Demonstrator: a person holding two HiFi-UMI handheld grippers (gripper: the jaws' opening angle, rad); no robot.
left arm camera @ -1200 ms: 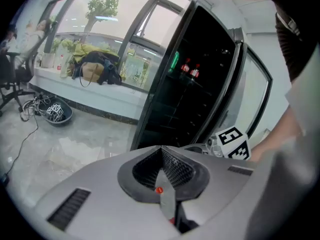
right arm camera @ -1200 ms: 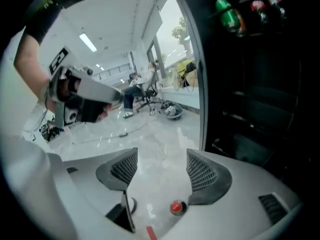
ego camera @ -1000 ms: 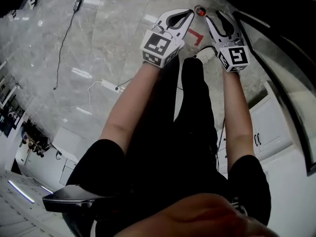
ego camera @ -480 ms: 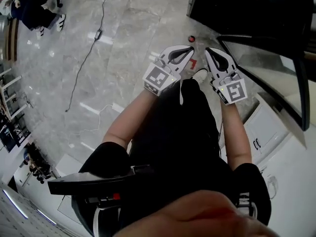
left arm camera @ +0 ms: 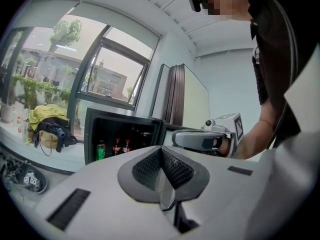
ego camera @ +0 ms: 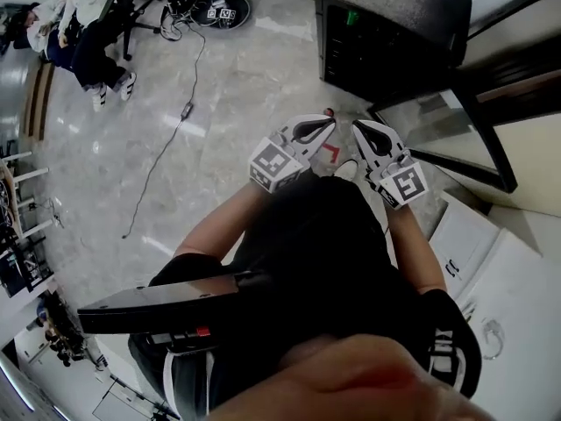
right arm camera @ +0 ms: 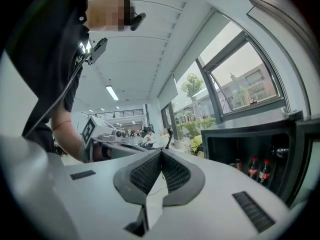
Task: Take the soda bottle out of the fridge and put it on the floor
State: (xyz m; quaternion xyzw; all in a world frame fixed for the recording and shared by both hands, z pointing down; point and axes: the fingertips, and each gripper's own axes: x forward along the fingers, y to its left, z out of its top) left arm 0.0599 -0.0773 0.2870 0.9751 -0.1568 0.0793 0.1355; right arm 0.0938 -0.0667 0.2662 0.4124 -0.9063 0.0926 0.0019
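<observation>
The small black fridge (ego camera: 386, 33) stands on the floor ahead, at the top right of the head view. Its door is open in both gripper views. Two red-labelled soda bottles (left arm camera: 122, 146) stand inside the fridge (left arm camera: 125, 129) beside a green can (left arm camera: 100, 150). The right gripper view shows the same bottles (right arm camera: 259, 169). My left gripper (ego camera: 323, 128) and right gripper (ego camera: 361, 130) are held side by side above the floor, short of the fridge. Both are shut, with nothing between the pads (left arm camera: 150, 166) or the pads (right arm camera: 147, 173).
A red tape mark (ego camera: 331, 153) and a small red object (ego camera: 329, 110) lie on the marble floor by the person's white shoe (ego camera: 349, 169). A cable (ego camera: 166, 147) runs across the floor at left. Seated people (ego camera: 79, 24) are far left. White cabinets (ego camera: 473, 244) stand at right.
The head view has swung upward, so the fridge now shows at the top. Both grippers sit lower in the picture, still side by side. The right jaws have come together.
</observation>
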